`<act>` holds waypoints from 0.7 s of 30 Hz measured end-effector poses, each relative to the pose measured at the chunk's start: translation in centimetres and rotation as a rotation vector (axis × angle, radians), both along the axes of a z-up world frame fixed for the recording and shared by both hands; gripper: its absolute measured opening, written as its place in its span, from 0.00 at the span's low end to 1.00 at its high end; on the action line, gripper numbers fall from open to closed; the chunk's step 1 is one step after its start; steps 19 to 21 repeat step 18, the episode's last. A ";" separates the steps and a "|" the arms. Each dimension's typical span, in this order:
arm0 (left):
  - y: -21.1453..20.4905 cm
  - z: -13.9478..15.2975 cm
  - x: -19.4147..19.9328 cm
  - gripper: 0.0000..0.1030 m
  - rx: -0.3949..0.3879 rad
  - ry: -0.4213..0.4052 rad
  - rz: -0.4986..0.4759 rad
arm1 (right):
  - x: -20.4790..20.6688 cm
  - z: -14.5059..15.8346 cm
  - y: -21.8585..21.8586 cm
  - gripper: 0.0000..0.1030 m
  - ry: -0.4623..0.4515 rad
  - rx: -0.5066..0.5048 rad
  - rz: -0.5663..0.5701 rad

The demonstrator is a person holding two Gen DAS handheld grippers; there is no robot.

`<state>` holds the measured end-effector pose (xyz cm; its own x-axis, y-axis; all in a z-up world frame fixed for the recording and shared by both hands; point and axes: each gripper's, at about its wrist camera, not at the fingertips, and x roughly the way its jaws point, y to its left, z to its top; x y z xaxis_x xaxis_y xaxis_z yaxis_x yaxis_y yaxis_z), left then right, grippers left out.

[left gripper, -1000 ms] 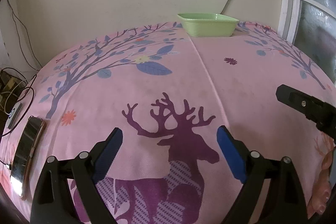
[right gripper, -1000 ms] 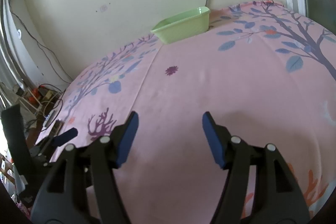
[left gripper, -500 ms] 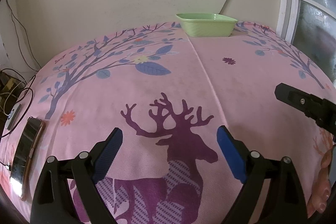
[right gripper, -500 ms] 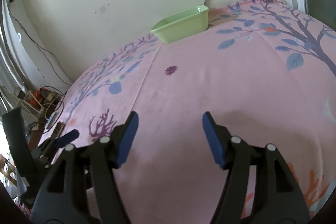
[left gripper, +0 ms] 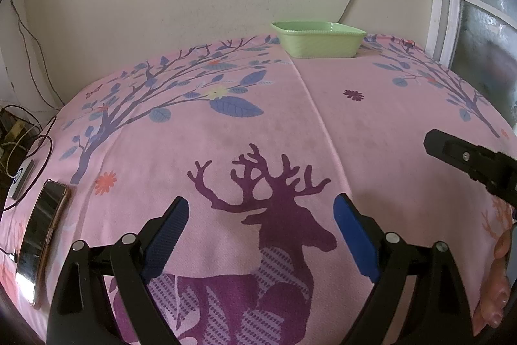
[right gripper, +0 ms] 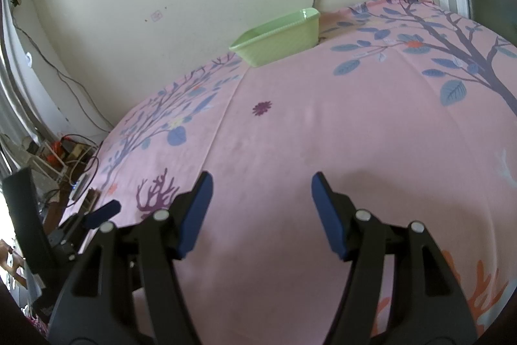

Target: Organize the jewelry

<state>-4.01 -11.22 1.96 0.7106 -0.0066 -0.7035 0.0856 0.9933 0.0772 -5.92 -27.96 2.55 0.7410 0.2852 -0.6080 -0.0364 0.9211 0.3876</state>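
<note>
Where cloth [left gripper: 371, 125] spreads, bare room.

left wrist view looking forward and down between its blue-padded fingers [left gripper: 168, 235] close over the pink tree-and-deer printed cloth [left gripper: 290, 118], right wrist view likewise past its fingers [right gripper: 197, 209], both sharing the pale green rectangular plastic tray [left gripper: 318, 39] far ahead by the cream wall [left gripper: 194, 5]

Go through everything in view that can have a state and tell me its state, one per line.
Left gripper: open, nothing between its blue pads.
Right gripper: open, nothing between its blue pads.
Light green rectangular plastic tub: upright at the far edge of the cloth; its inside is hidden.
Pink tree-and-deer printed cloth: spread flat, one crease running down the middle.
Gold-edged smartphone: lying flat, screen dark.
</note>
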 end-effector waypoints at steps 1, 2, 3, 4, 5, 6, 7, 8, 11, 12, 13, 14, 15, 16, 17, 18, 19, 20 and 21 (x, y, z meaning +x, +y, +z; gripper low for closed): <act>0.0 0.0 0.0 0.66 0.000 0.001 0.002 | 0.0 0.0 0.0 0.60 0.000 0.000 0.000; 0.1 0.0 0.1 0.66 -0.001 0.001 0.001 | 0.0 0.0 0.0 0.60 0.000 0.000 -0.001; 0.1 0.1 0.1 0.66 -0.002 -0.002 0.000 | 0.0 0.0 0.0 0.60 0.000 0.000 -0.001; 0.1 0.1 0.0 0.66 -0.002 -0.010 -0.001 | 0.0 0.0 0.0 0.60 0.000 0.000 -0.001; 0.2 0.2 0.0 0.66 -0.002 -0.017 0.003 | 0.0 0.0 0.0 0.60 0.000 0.000 -0.001; 0.2 0.2 -0.1 0.66 -0.004 -0.026 0.004 | 0.0 0.0 0.0 0.60 0.000 0.000 -0.002; 0.2 0.2 -0.2 0.66 -0.004 -0.026 0.002 | 0.0 0.0 0.0 0.60 0.000 0.000 -0.002; 0.3 0.2 -0.1 0.66 -0.004 -0.022 -0.003 | 0.0 -0.1 0.0 0.60 0.000 -0.001 -0.001; 0.2 0.0 0.0 0.66 0.006 -0.009 -0.006 | 0.0 -0.1 0.0 0.60 -0.001 0.002 0.000; 0.2 -0.1 0.1 0.66 0.007 -0.004 -0.004 | 0.0 -0.1 0.0 0.60 0.000 0.002 -0.001; 0.2 -0.1 0.1 0.66 0.005 0.002 -0.003 | 0.0 -0.1 0.0 0.61 0.000 0.002 -0.002; 0.3 -0.2 0.2 0.66 0.000 0.008 -0.002 | 0.0 -0.1 0.0 0.63 -0.002 0.003 -0.004; 0.4 -0.2 0.3 0.66 -0.005 0.012 0.000 | -0.1 -0.1 0.0 0.65 -0.005 0.003 -0.003; 0.5 -0.3 0.3 0.66 -0.010 0.017 0.004 | -0.1 -0.1 0.0 0.65 -0.006 0.003 -0.004; 0.6 -0.3 0.4 0.66 -0.014 0.020 0.007 | -0.1 -0.1 0.0 0.65 -0.005 0.003 -0.004; 0.6 -0.4 0.4 0.66 -0.016 0.022 0.007 | -0.1 -0.1 0.0 0.65 -0.005 0.003 -0.004; 0.6 -0.4 0.4 0.66 -0.016 0.022 0.007 | -0.1 -0.1 0.0 0.65 -0.005 0.003 -0.004; 0.6 -0.4 0.4 0.66 -0.016 0.022 0.007 | -0.1 -0.1 0.0 0.65 -0.005 0.003 -0.004; 0.6 -0.4 0.4 0.66 -0.016 0.022 0.007 | -0.1 -0.1 0.0 0.65 -0.005 0.003 -0.004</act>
